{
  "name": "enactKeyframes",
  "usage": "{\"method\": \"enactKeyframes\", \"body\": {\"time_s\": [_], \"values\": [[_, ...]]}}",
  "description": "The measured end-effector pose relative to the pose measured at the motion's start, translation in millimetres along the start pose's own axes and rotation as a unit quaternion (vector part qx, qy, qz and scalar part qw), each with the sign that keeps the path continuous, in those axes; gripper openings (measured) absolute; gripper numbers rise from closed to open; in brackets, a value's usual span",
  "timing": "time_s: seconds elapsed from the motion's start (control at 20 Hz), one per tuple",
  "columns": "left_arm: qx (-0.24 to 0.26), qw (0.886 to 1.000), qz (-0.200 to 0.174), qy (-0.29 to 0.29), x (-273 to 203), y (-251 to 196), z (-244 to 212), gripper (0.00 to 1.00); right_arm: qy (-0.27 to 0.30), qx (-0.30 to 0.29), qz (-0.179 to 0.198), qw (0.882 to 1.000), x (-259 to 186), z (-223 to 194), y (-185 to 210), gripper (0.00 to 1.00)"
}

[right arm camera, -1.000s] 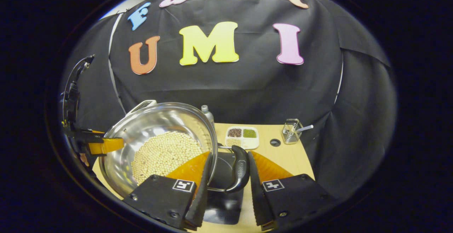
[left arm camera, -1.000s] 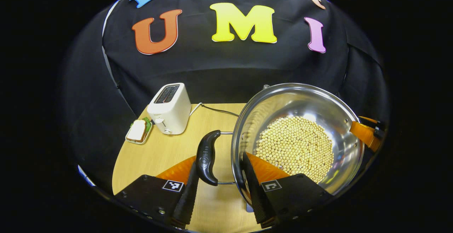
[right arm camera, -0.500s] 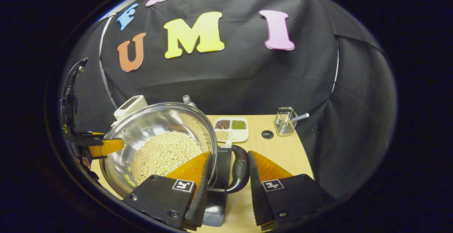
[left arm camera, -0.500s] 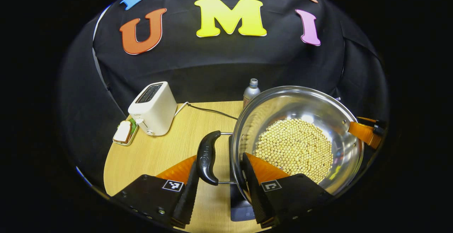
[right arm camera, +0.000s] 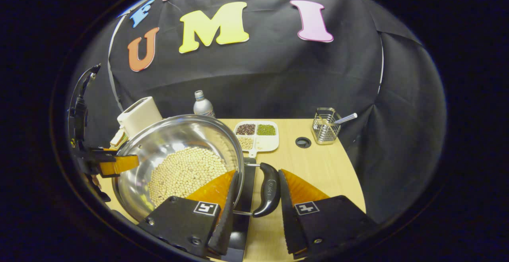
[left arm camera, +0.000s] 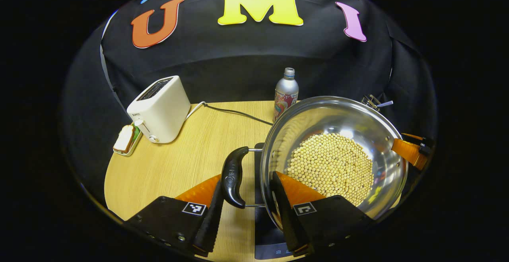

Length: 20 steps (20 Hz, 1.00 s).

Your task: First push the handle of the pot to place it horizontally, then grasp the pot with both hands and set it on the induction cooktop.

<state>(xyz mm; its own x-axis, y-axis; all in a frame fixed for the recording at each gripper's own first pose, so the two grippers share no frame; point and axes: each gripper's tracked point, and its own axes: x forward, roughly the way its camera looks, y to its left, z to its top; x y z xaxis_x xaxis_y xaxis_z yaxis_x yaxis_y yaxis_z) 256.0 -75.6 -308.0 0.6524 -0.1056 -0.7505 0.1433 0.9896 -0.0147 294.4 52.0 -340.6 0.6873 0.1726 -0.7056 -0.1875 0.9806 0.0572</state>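
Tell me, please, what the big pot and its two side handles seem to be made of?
The round silver pot looks like polished stainless steel: its inner wall mirrors the yellow beans. The curved black side handles look like moulded plastic with a dull sheen, on thin metal wire brackets; the plastic is a guess.

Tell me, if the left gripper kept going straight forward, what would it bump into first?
Probably the pot's black handle, sitting between the left gripper's fingers, and the steel pot wall beside it. Farther ahead stands a silver bottle, though depth is hard to judge.
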Motion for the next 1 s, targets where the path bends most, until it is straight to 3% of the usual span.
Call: {"method": "enactKeyframes", "body": {"time_s": [0.35,0.75,0.8,0.85,1.0], "values": [[-0.004,1.000,-0.004,0.020,25.9,3.4,-22.2,0.65,0.031,0.013,0.005,0.999,27.7,-29.4,-0.5,0.54],[-0.013,1.000,-0.015,0.000,26.9,4.9,-22.4,0.64,0.016,0.017,0.006,1.000,28.6,-29.2,-2.6,0.60],[-0.012,1.000,-0.017,-0.005,26.5,4.3,-21.2,0.55,0.014,0.023,0.004,1.000,28.3,-29.1,-2.9,0.62],[-0.013,1.000,-0.019,-0.008,27.6,4.6,-20.5,0.65,0.014,0.031,0.001,0.999,27.4,-29.4,-3.1,0.62],[-0.013,0.999,-0.018,-0.026,24.1,8.1,-17.1,0.66,0.006,0.042,-0.007,0.999,23.5,-31.1,-2.6,0.63]]}}
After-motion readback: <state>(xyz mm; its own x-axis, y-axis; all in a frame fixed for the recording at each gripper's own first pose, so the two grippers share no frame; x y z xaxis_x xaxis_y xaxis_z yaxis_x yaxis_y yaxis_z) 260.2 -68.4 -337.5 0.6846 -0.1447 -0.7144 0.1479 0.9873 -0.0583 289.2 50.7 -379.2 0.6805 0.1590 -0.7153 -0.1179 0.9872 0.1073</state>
